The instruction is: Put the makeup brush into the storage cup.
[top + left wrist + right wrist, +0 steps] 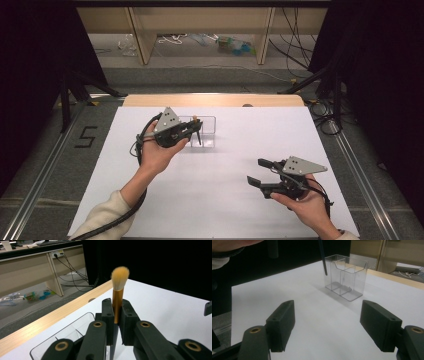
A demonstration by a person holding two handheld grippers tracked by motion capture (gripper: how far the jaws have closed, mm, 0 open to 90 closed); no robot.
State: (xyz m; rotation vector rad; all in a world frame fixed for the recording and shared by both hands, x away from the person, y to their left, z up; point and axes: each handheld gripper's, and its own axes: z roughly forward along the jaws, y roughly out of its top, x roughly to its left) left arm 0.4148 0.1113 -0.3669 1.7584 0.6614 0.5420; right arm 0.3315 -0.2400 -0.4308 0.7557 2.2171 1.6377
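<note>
High view: the left tongs sit at about 11 o'clock from the middle of the white desk, closed on a makeup brush and held right at the clear acrylic organizer. The brush's orange head pokes up just above the tongs, and its dark handle hangs down at the organizer's near wall. The right tongs rest at about 4 o'clock, well apart from the organizer, spread wide with nothing between them.

Left gripper view: the pads grip the brush on its gold ferrule. The brush stands nearly upright, its long axis vertical, bristles at 12 o'clock and the handle running down out of sight between the jaws. The organizer's rim shows at 8 o'clock, below the tongs.

Right gripper view: the organizer stands at about 1 o'clock, a divided clear box that looks empty. The brush's dark handle tip hangs just at its left side; whether it is over a compartment or just outside the wall cannot be told from here.

The step in hand looks like standing the brush in the organizer, handle first. The next move calls for centring the handle tip over a compartment, lowering it straight, then opening the left tongs.
</note>
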